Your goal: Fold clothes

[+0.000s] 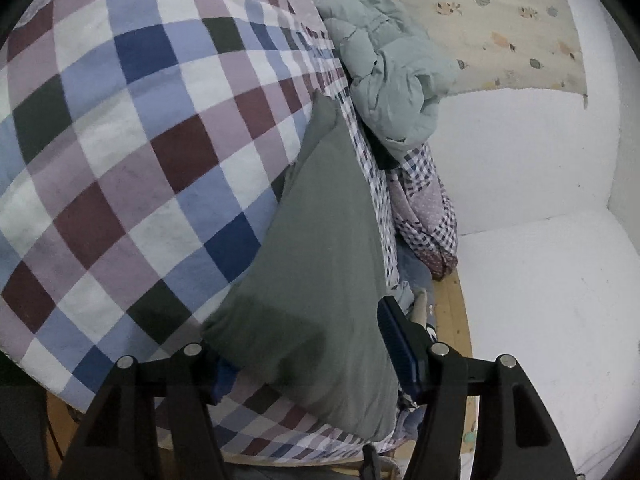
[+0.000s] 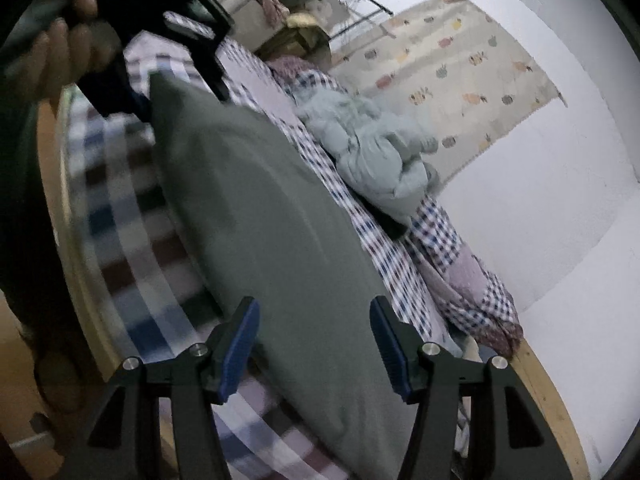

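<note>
Bed (image 1: 120, 140), checked cover. Grey folded garment (image 1: 320, 240) lies along bed's right edge, long axis running away from both tongs. Left tongs (image 1: 304, 364) apart, straddling near end; right tongs (image 2: 316, 344) apart over opposite end, nothing clamped. Both equally near.

left finger pad: the left gripper's (image 1: 308, 356) left pad sits mostly hidden under the grey cloth (image 1: 316, 248)
checked bedcover (image 2: 128, 216): smeared by blur in the right wrist view
hand (image 2: 60, 40): blurred, cut by the frame edge
</note>
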The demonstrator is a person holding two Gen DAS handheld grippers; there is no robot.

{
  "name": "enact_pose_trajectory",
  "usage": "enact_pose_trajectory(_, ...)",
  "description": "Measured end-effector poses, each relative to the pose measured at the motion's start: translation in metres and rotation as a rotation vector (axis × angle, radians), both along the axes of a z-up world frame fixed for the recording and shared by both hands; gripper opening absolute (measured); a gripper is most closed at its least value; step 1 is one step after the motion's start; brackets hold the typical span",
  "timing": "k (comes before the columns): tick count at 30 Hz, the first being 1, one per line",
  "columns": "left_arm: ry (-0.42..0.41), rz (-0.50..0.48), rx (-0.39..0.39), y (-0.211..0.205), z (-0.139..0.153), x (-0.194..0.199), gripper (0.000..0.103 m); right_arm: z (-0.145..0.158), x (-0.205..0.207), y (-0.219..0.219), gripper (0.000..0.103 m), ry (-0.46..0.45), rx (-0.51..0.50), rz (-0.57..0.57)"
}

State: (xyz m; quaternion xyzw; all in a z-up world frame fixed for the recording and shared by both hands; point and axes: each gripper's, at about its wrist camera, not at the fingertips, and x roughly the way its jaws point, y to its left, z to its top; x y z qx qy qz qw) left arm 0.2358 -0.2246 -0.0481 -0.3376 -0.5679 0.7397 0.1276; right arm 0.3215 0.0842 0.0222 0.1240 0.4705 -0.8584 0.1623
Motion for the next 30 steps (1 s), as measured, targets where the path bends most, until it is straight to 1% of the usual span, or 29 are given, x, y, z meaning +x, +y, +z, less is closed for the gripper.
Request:
enact_pose_trajectory(3, -0.003, -0.003, -0.014, 0.001, 0.001, -0.001, 0.066, 0.002, 0.006, -0.017, 0.061, -0.016, -0.021, 0.035)
enact_pose_trajectory(4, -0.004, -0.004, -0.018, 0.001, 0.002, -0.002, 0.065, 0.001, 0.007, -0.023, 0.061, -0.022, -0.025, 0.048)
enact_pose_trajectory(5, -0.005, -0.006, -0.024, 0.001, 0.002, -0.002, 0.06, 0.001, 0.009, -0.029, 0.061, -0.026, -0.027, 0.062)
enact_pose_trajectory(7, -0.019, -0.015, -0.04, 0.001, 0.003, -0.005, 0.022, -0.002, 0.01, -0.041, 0.061, -0.032, -0.03, 0.087)
enact_pose_trajectory(10, 0.004, -0.024, -0.008, -0.001, 0.005, -0.004, 0.016, -0.006, 0.009, -0.06, 0.064, -0.035, -0.031, 0.123)
enact_pose_trajectory(15, 0.046, -0.045, 0.028, -0.004, 0.012, -0.002, 0.013, -0.012, -0.001, -0.092, 0.065, -0.024, -0.023, 0.175)
enact_pose_trajectory(20, 0.045, -0.067, 0.072, -0.008, 0.01, -0.006, 0.013, -0.023, -0.017, -0.118, 0.065, -0.011, 0.004, 0.212)
enact_pose_trajectory(23, 0.054, -0.078, 0.084, -0.008, 0.01, -0.008, 0.013, -0.023, -0.027, -0.125, 0.062, -0.005, 0.017, 0.213)
enact_pose_trajectory(24, 0.055, -0.08, 0.083, -0.008, 0.011, -0.008, 0.013, -0.024, -0.03, -0.126, 0.059, -0.007, 0.024, 0.216)
enact_pose_trajectory(26, 0.051, -0.076, 0.095, -0.007, 0.01, -0.008, 0.014, -0.024, -0.037, -0.127, 0.032, -0.027, 0.034, 0.221)
enact_pose_trajectory(27, 0.052, -0.071, 0.101, -0.008, 0.009, -0.008, 0.017, -0.023, -0.04, -0.128, 0.029, -0.035, 0.036, 0.223)
enact_pose_trajectory(28, 0.049, -0.068, 0.106, -0.007, 0.009, -0.008, 0.025, -0.022, -0.042, -0.128, 0.021, -0.037, 0.037, 0.225)
enact_pose_trajectory(29, 0.046, -0.065, 0.111, -0.007, 0.008, -0.009, 0.031, -0.02, -0.044, -0.128, 0.017, -0.04, 0.038, 0.228)
enact_pose_trajectory(30, 0.044, -0.062, 0.116, -0.006, 0.008, -0.009, 0.045, -0.018, -0.045, -0.128, 0.015, -0.044, 0.033, 0.229)
